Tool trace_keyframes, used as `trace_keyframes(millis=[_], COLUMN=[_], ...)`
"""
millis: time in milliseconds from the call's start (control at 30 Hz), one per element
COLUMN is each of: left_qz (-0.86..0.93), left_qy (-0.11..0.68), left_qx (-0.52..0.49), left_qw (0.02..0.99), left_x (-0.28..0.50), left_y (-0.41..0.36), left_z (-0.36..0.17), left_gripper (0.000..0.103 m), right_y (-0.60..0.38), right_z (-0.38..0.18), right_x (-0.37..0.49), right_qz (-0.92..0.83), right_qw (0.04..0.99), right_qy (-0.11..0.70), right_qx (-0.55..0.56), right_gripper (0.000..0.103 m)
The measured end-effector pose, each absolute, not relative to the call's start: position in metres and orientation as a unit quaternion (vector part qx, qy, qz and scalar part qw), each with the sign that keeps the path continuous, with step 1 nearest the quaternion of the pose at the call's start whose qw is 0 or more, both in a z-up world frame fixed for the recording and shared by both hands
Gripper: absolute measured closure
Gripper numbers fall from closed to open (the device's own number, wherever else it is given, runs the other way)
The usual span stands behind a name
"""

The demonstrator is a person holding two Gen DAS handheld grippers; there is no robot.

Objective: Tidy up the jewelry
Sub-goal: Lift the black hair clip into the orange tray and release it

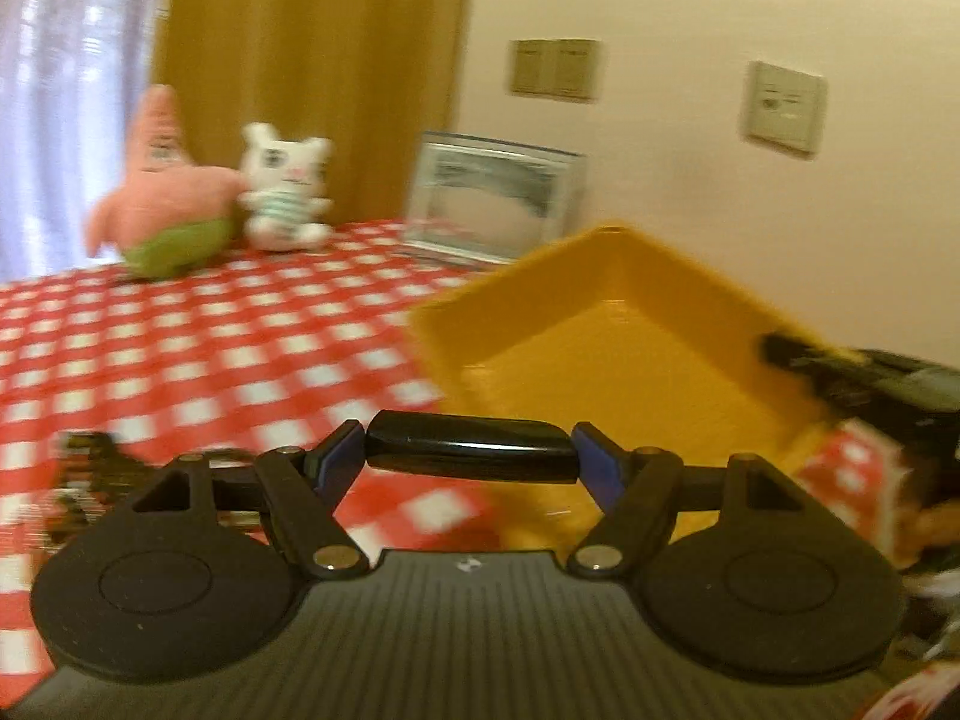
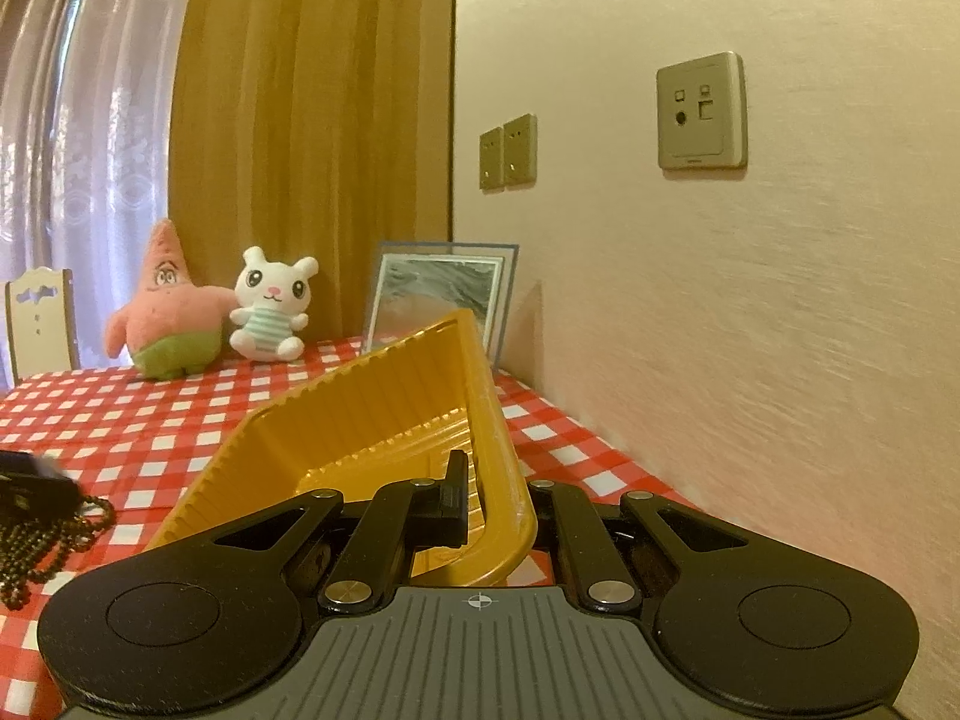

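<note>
My left gripper [image 1: 471, 461] is shut on a glossy black piece [image 1: 468, 447], perhaps a bangle, which spans the gap between the blue pads [image 1: 342, 462] above the cloth. To its right a yellow tray [image 1: 600, 324] is tilted up off the table, its inside bare where it shows. My right gripper [image 2: 492, 498] is shut on the near rim of this yellow tray [image 2: 372, 408], one finger inside and the other outside. The right gripper [image 1: 840, 372] also shows as a dark shape at the tray's right rim. A dark beaded necklace [image 2: 48, 534] lies on the cloth at the left.
A red-and-white checked tablecloth [image 2: 180, 420] covers the table. A pink star plush [image 2: 168, 312], a white bunny plush [image 2: 270, 306] and a framed picture [image 2: 438, 294] stand at the back. The wall [image 2: 720, 330] runs close along the right. A small black object [image 2: 30, 480] sits by the beads.
</note>
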State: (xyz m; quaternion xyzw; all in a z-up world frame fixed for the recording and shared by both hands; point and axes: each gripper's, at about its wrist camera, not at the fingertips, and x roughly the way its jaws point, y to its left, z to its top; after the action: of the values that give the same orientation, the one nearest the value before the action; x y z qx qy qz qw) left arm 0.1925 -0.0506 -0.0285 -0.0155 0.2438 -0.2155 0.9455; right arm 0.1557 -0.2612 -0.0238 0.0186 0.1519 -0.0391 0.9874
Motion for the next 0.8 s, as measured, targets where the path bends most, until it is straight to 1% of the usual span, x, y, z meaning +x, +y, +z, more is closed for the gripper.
trace_keyframes(millis=[267,567,633,800], left_qz=[-0.286,-0.303,-0.302,-0.296], left_qy=[0.273,0.323,0.329,0.332], left_qx=[-0.03,-0.06,-0.063,-0.068], left_qw=[0.918,0.895,0.893,0.893], left_x=[0.203,0.225,0.229,0.229], left_y=[-0.112,-0.126,-0.126,-0.124], left_z=[-0.036,-0.05,-0.051,-0.053], left_gripper=[0.029,0.03,0.038,0.039], right_y=[-0.259,-0.26,-0.26,-0.261], right_z=[-0.02,-0.019,-0.019,-0.019], right_x=[0.155,0.155,0.154,0.155], right_qz=[-0.029,-0.022,-0.021,-0.023], right_qw=[0.988,0.988,0.988,0.988], right_qy=[0.15,0.149,0.149,0.151], right_qx=[0.02,0.024,0.025,0.026], right_gripper=[0.095,0.095,0.095,0.095])
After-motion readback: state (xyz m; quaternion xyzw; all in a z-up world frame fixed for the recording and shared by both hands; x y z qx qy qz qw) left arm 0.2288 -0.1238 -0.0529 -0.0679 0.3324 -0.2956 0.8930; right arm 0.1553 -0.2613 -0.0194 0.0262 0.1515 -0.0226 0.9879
